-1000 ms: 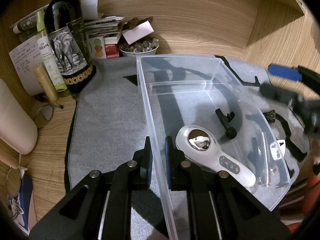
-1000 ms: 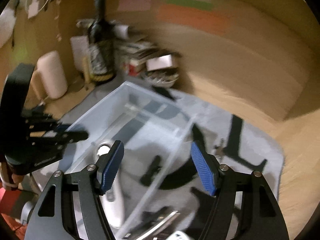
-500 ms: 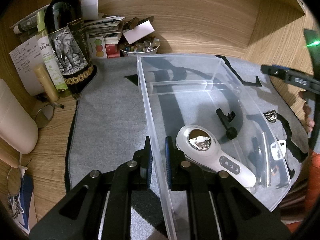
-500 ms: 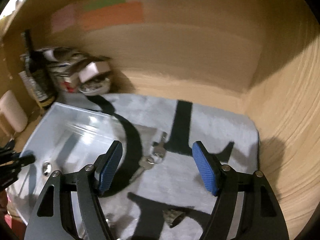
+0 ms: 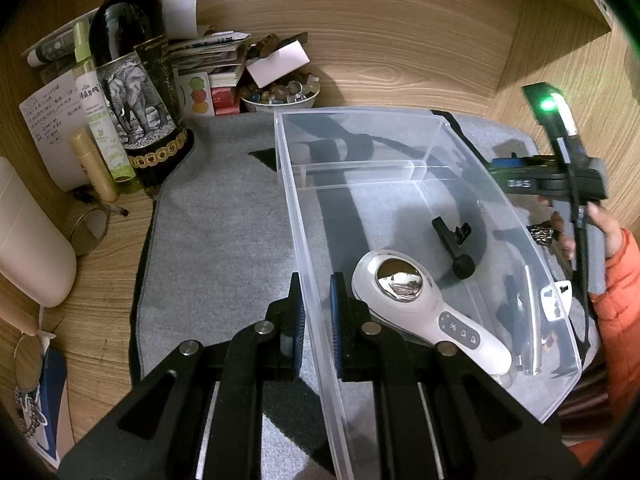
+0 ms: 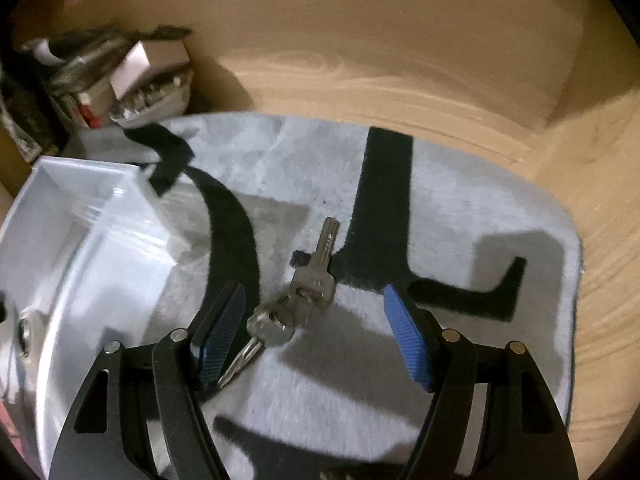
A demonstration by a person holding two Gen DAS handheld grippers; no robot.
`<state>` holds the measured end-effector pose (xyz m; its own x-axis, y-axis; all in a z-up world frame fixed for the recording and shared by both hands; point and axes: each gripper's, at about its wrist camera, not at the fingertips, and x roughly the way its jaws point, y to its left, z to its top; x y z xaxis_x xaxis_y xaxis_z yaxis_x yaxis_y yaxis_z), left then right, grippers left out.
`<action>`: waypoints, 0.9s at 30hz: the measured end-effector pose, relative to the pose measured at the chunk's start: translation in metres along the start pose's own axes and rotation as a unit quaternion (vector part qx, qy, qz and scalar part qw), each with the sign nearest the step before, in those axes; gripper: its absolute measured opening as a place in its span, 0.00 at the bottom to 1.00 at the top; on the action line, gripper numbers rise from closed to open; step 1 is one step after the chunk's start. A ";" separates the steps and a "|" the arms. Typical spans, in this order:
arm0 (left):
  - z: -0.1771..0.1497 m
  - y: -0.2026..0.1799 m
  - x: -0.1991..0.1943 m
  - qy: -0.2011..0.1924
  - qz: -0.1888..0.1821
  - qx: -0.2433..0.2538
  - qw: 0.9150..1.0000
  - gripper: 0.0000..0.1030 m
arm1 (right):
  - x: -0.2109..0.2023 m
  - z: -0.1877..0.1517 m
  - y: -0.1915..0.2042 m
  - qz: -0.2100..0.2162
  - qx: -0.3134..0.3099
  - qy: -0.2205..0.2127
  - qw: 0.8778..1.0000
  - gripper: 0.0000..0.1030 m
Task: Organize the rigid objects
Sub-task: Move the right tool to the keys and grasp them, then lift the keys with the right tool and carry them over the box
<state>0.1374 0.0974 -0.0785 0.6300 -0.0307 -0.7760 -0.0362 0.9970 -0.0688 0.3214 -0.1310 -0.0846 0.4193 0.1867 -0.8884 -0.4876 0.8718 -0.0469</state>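
Wood desk (image 5: 100,240) w/ grey mat (image 5: 224,240). L to R: wine bottle (image 5: 136,92) at back left; left gripper (image 5: 316,316), jaws clamped on near wall of clear bin (image 5: 304,240); right gripper (image 6: 316,332), jaws apart and just been narrowing, straddles keys (image 6: 308,292) on mat beside bin, pads not touching.

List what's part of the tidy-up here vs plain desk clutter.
Job:
- clear bin, left gripper shut on its wall
- white handheld device and black clip, in the bin
- keys on the grey mat, between the open right gripper fingers, untouched

Clutter:
- wine bottle
- bowl of stones
- paper stack
- cream tube
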 end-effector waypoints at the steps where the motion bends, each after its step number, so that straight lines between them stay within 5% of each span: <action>1: 0.000 0.001 0.000 0.000 0.000 0.000 1.000 0.10 | 0.005 0.001 0.001 -0.001 -0.002 0.006 1.000 0.57; 4: -0.001 0.002 -0.001 -0.001 0.000 0.000 1.000 0.10 | 0.015 0.003 0.000 0.006 -0.003 0.009 1.000 0.51; 8: -0.001 0.002 -0.001 0.000 -0.001 -0.001 1.000 0.10 | 0.010 0.002 0.001 0.015 -0.008 0.006 1.000 0.25; 27: -0.001 0.001 -0.001 0.000 0.002 0.001 1.000 0.10 | -0.069 -0.002 0.019 0.016 -0.033 -0.088 0.995 0.24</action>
<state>0.1361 0.0980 -0.0786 0.6295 -0.0265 -0.7765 -0.0373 0.9972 -0.0643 0.2818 -0.1281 -0.0250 0.5286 0.2951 -0.7959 -0.5495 0.8337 -0.0558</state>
